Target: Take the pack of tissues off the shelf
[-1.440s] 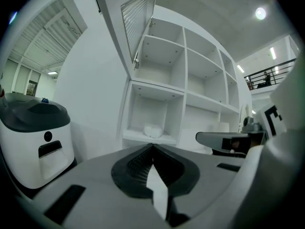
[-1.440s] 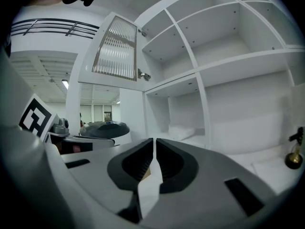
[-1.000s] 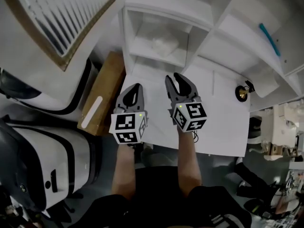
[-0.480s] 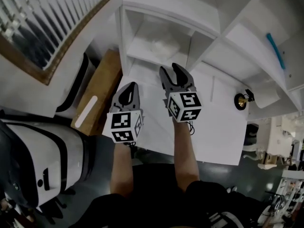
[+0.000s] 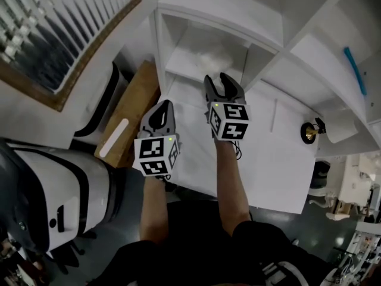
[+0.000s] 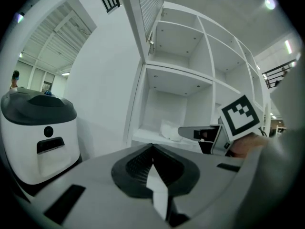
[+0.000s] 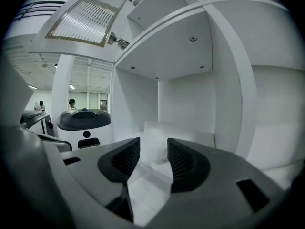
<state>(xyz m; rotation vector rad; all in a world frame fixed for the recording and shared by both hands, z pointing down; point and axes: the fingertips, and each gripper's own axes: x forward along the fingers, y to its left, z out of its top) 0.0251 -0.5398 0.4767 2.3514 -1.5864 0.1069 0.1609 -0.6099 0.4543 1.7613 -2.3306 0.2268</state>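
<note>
The pack of tissues (image 5: 208,55) is a pale, soft white bundle lying in the lower-left cubby of the white shelf unit (image 5: 262,34). My right gripper (image 5: 222,83) points at that cubby from just in front of its opening. Its jaws have just been opening and stand open with nothing between them. In the right gripper view the pack (image 7: 190,135) lies a short way beyond the right gripper (image 7: 153,149). My left gripper (image 5: 162,106) hangs back to the left, over the white ledge, shut and empty. The left gripper view shows the left gripper (image 6: 152,149), the pack (image 6: 169,129) and the right gripper's fingers (image 6: 190,133).
A white appliance with dark bands (image 5: 53,189) stands at the left, with a brown board (image 5: 128,118) leaning beside the shelf. A louvered framed panel (image 5: 53,34) is at upper left. On the ledge to the right sits a small brass object (image 5: 309,133); a blue item (image 5: 355,70) lies on a higher shelf.
Both grippers have moved toward the shelf, the right one further, up to the cubby's opening. The right jaws have spread wider. The left jaws stay shut.
</note>
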